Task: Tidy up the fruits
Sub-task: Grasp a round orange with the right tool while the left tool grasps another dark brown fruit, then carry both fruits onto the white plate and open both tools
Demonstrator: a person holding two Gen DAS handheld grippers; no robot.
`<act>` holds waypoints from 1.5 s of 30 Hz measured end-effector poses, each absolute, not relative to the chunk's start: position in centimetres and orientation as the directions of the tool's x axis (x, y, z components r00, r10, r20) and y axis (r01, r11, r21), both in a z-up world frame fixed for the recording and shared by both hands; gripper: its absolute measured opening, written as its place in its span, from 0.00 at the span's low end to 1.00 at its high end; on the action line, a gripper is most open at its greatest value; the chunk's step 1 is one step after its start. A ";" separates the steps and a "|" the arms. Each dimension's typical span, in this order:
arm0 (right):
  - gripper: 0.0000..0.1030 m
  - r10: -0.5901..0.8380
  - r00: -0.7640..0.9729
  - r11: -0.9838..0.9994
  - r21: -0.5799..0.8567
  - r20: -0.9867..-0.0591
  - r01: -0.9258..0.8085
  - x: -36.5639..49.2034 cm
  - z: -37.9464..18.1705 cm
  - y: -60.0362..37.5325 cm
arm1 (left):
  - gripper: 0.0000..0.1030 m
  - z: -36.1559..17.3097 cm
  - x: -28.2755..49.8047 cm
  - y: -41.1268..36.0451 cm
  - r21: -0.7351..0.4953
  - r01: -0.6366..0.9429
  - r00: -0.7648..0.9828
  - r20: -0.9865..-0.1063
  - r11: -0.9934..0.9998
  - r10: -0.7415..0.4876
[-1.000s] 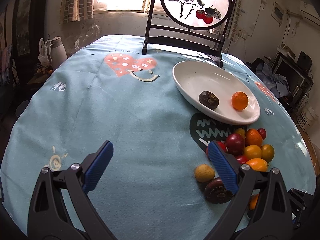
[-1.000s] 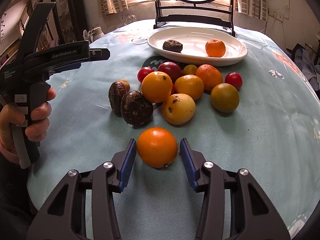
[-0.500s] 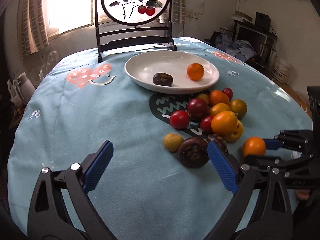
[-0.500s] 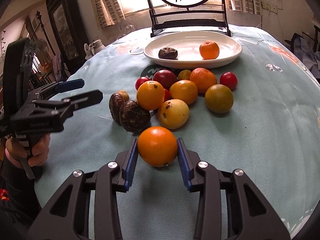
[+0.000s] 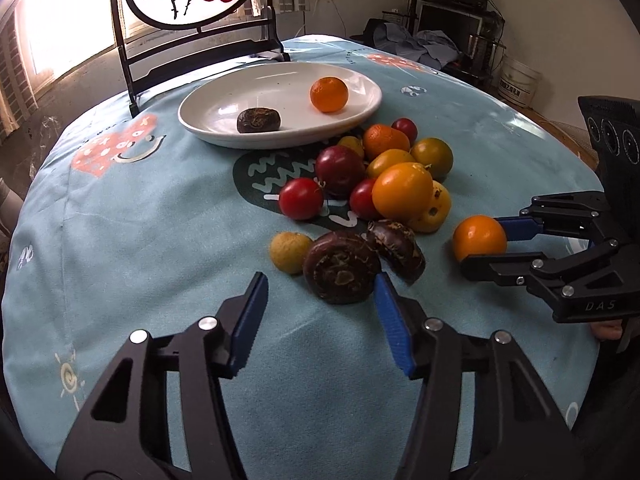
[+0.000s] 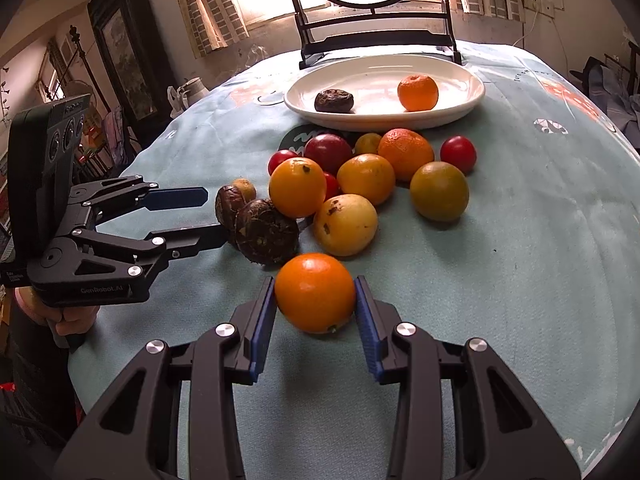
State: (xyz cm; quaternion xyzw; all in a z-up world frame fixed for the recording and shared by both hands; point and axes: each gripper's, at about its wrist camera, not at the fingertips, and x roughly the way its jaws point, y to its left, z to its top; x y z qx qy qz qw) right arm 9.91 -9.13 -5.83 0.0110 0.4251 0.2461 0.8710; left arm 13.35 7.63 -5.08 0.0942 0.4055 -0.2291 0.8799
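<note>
Right hand-held gripper is clamped on an orange, both blue pads touching its sides; the orange sits on the tabletop at the near edge of the fruit pile. Left hand-held gripper is released, jaws spread wide, hovering just near of a dark brown fruit; no contact that I can see. A second dark fruit and a small yellow one sit just beside it. The rest of the pile is further back: oranges, yellow fruit, red tomatoes, clustered and touching. White plate at the far side holds a mandarin and a dark fruit, apart from each other. Chair behind the plate.
</note>
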 end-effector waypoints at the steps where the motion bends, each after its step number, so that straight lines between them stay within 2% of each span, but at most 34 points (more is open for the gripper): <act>1: 0.38 0.437 0.516 0.879 0.229 -0.736 -0.419 9.9 -5.8 -9.1 | 0.55 -5.1 13.4 7.4 -0.015 0.487 0.562 -0.760 0.873 -0.326; 7: 0.38 0.439 0.510 0.879 0.236 -0.740 -0.415 10.1 -5.9 -9.1 | 0.54 -5.5 13.6 6.0 0.026 0.521 0.549 -0.776 0.853 -0.311; 9: 0.38 0.441 0.509 0.878 0.238 -0.739 -0.416 10.1 -5.9 -9.1 | 0.46 -5.6 13.8 5.6 0.030 0.528 0.541 -0.782 0.849 -0.309; 16: 0.38 0.444 0.508 0.877 0.242 -0.738 -0.415 10.2 -5.9 -9.2 | 0.41 -6.1 14.8 5.0 0.056 0.516 0.535 -0.800 0.855 -0.271; 23: 0.38 0.457 0.509 0.872 0.252 -0.730 -0.421 10.1 -5.9 -9.3 | 0.40 -5.9 15.1 5.9 0.022 0.488 0.541 -0.793 0.873 -0.282; 28: 0.38 0.467 0.515 0.867 0.255 -0.719 -0.429 10.0 -5.7 -9.4 | 0.40 -5.3 14.8 7.2 -0.048 0.453 0.552 -0.769 0.890 -0.322; 32: 0.38 0.491 0.518 0.852 0.261 -0.701 -0.454 9.7 -5.3 -9.5 | 0.40 -5.0 14.1 7.2 -0.045 0.440 0.566 -0.761 0.897 -0.316; 36: 0.38 0.569 0.464 0.799 0.323 -0.679 -0.507 9.8 -4.7 -9.8 | 0.40 -3.9 14.1 7.6 -0.123 0.451 0.558 -0.734 0.884 -0.387; 40: 0.38 0.576 0.507 0.803 0.328 -0.641 -0.498 11.7 -2.8 -10.9 | 0.40 -2.0 15.3 7.6 -0.196 0.446 0.572 -0.688 0.874 -0.446; 45: 0.38 0.544 0.583 0.833 0.305 -0.603 -0.462 16.7 -0.4 -12.2 | 0.40 -0.1 19.5 6.6 -0.194 0.392 0.610 -0.677 0.899 -0.412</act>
